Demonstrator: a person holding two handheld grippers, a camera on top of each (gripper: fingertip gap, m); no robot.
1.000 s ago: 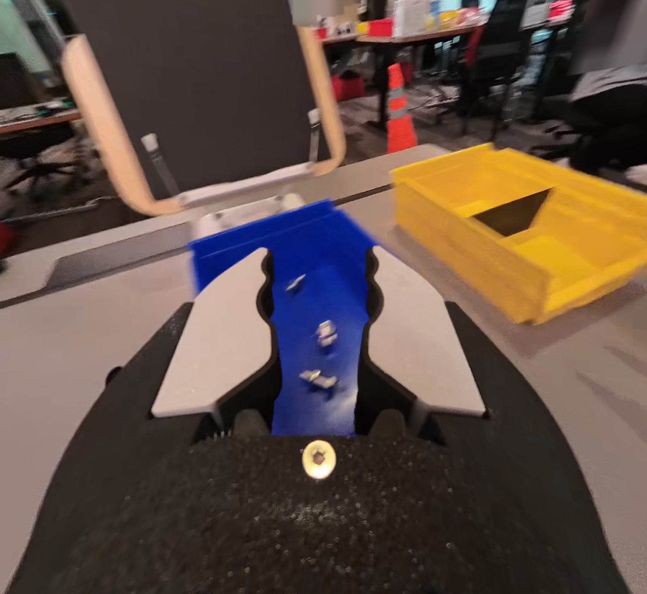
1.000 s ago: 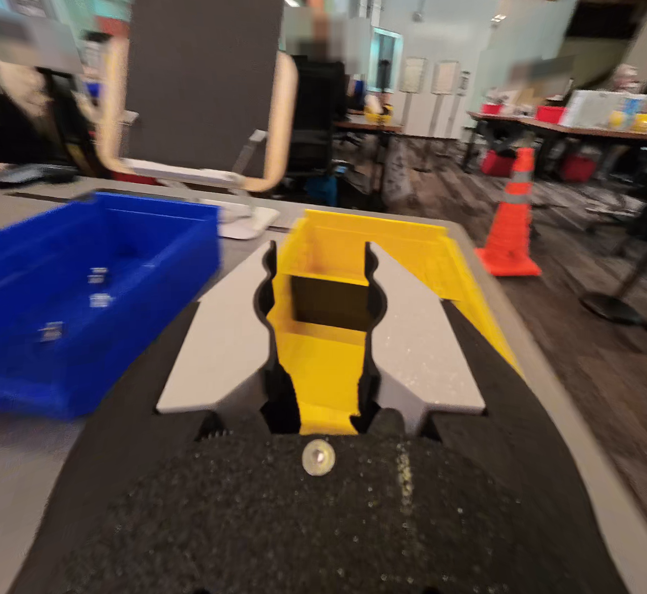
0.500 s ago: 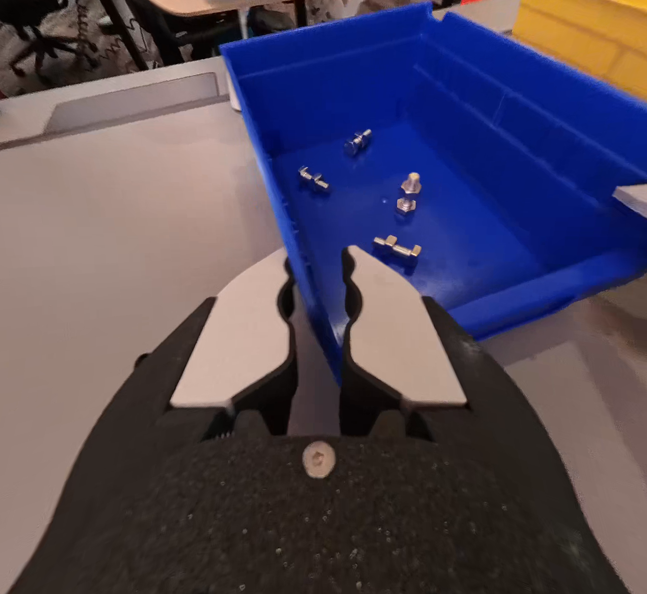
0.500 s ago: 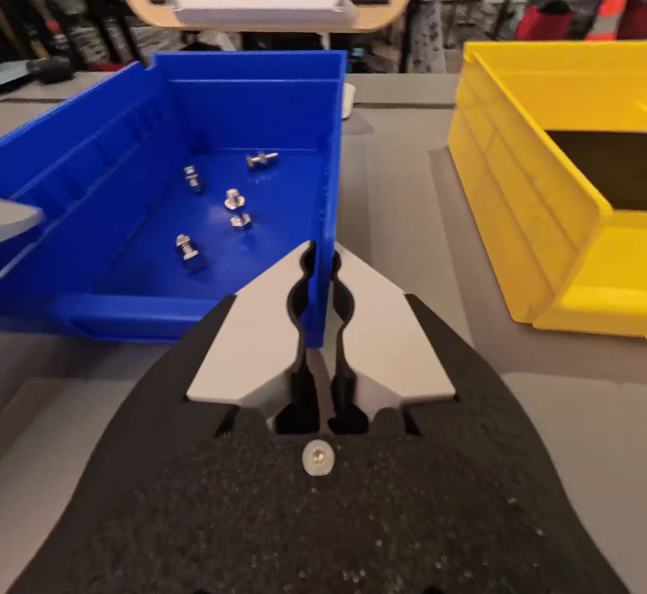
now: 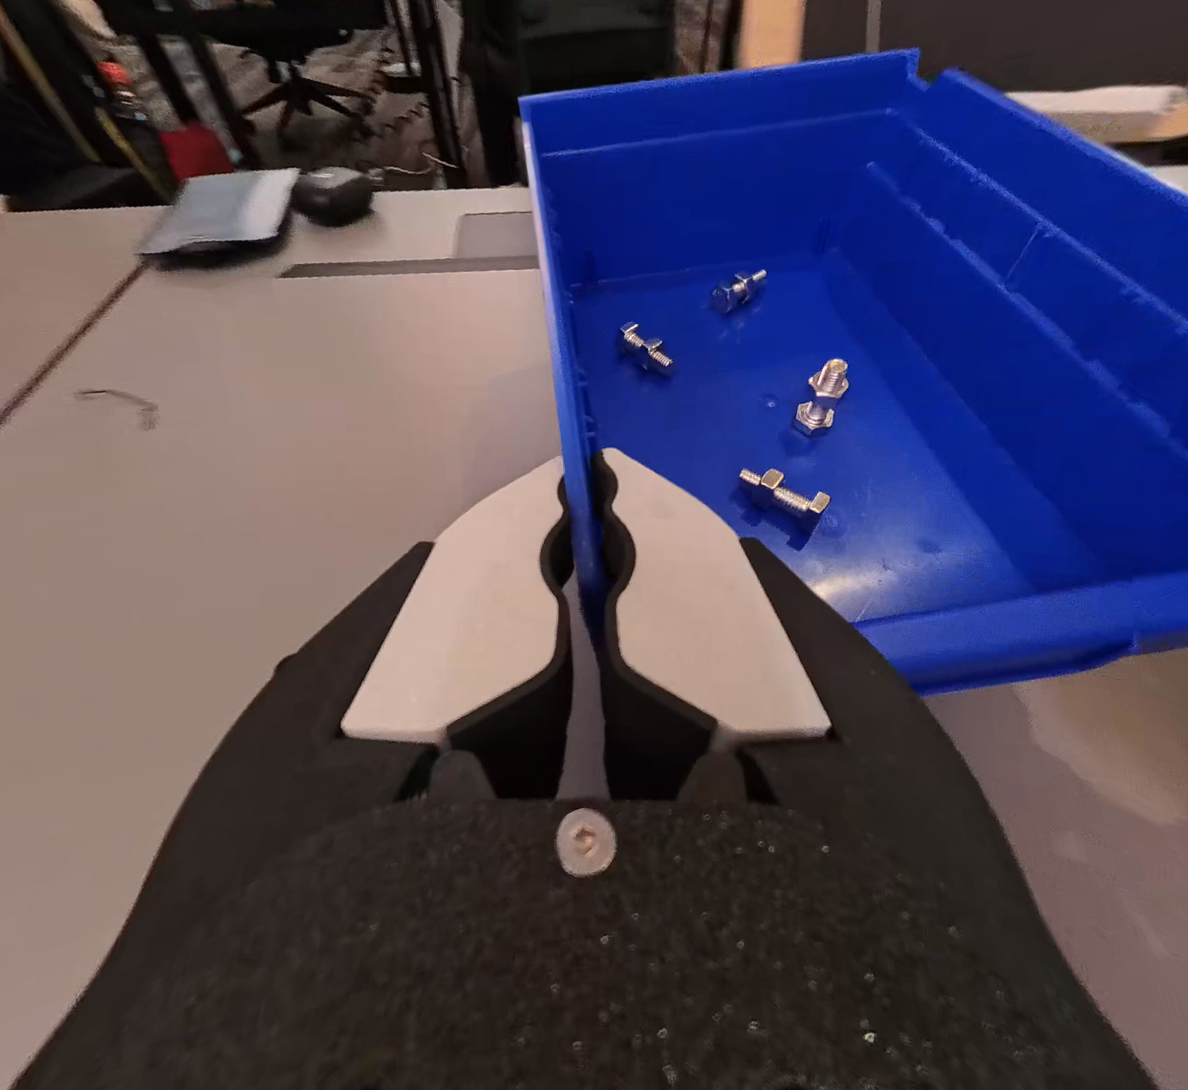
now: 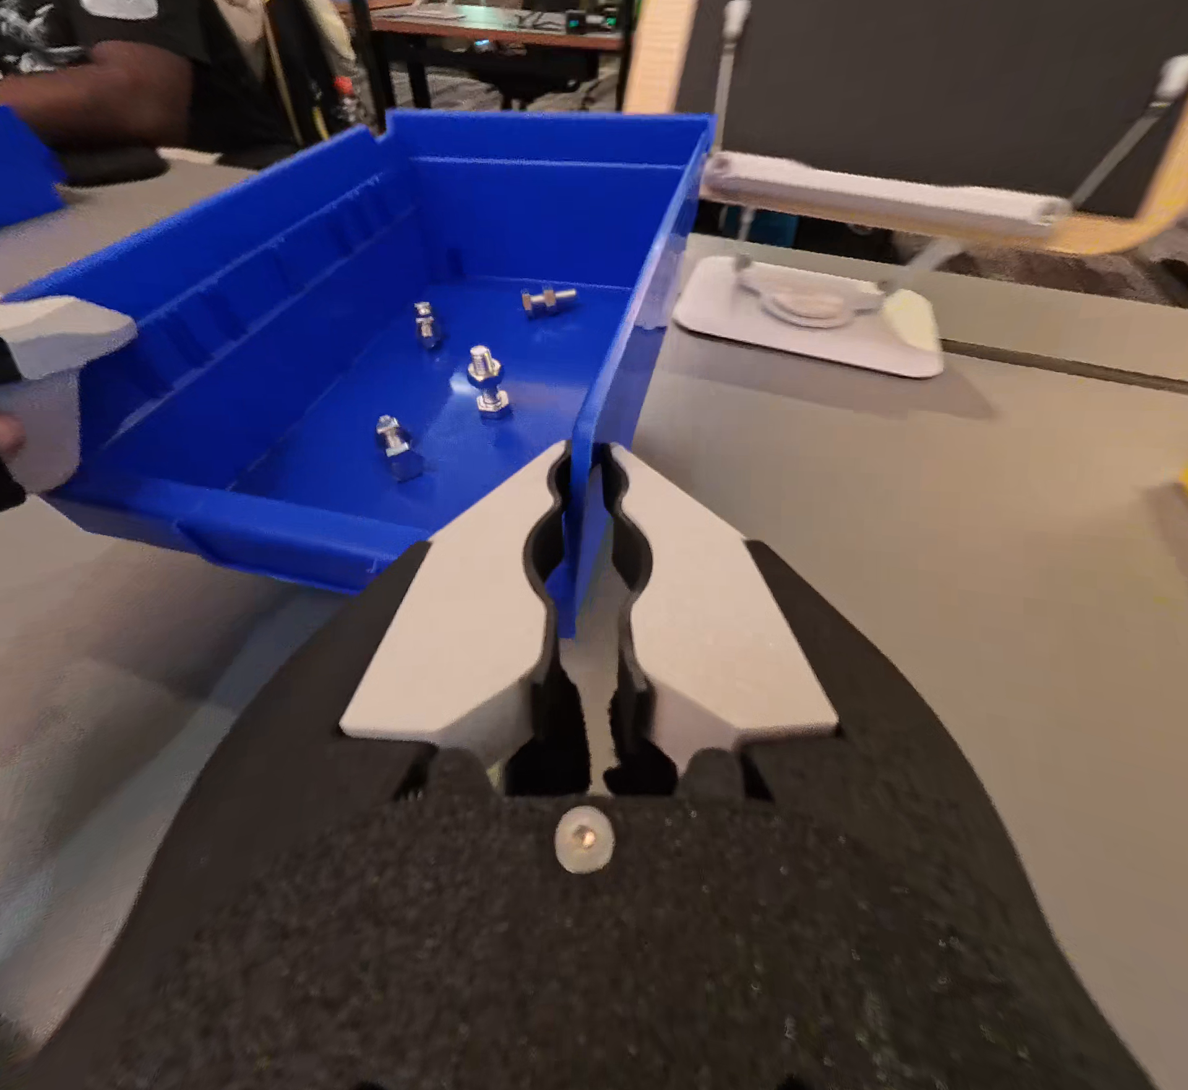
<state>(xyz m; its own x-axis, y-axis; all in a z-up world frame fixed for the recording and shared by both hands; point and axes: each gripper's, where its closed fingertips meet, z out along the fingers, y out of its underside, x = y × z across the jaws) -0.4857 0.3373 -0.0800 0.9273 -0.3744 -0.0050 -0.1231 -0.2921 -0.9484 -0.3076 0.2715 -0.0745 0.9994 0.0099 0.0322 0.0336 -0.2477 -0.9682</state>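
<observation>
A blue plastic bin [image 5: 707, 172] holds several silver bolts with nuts [image 5: 784, 497] on its floor. My left gripper [image 5: 582, 474] is shut on the bin's left side wall, with both pads pressed on the thin blue wall near its front end. My right gripper [image 6: 585, 455] is shut on the bin's right side wall [image 6: 643, 313] in the same way. The bin [image 6: 270, 262] looks tilted and held a little off the grey table [image 6: 868, 545]. The left gripper's finger [image 6: 58, 333] shows at the bin's far wall in the right wrist view.
A white stand base [image 6: 810, 320] and a dark panel [image 6: 932, 63] stand behind the bin on the right. A person in a dark shirt [image 6: 96, 31] sits at the back left by another blue bin [image 6: 26, 166]. A grey pouch [image 5: 218, 220] lies on the table. The tips of one gripper are about 20 cm away from the tips of the other.
A second ago both grippers were open above the bins. The right one then shut on the bin's right wall, and the left one has since closed on its left wall. The bin has turned and tilted.
</observation>
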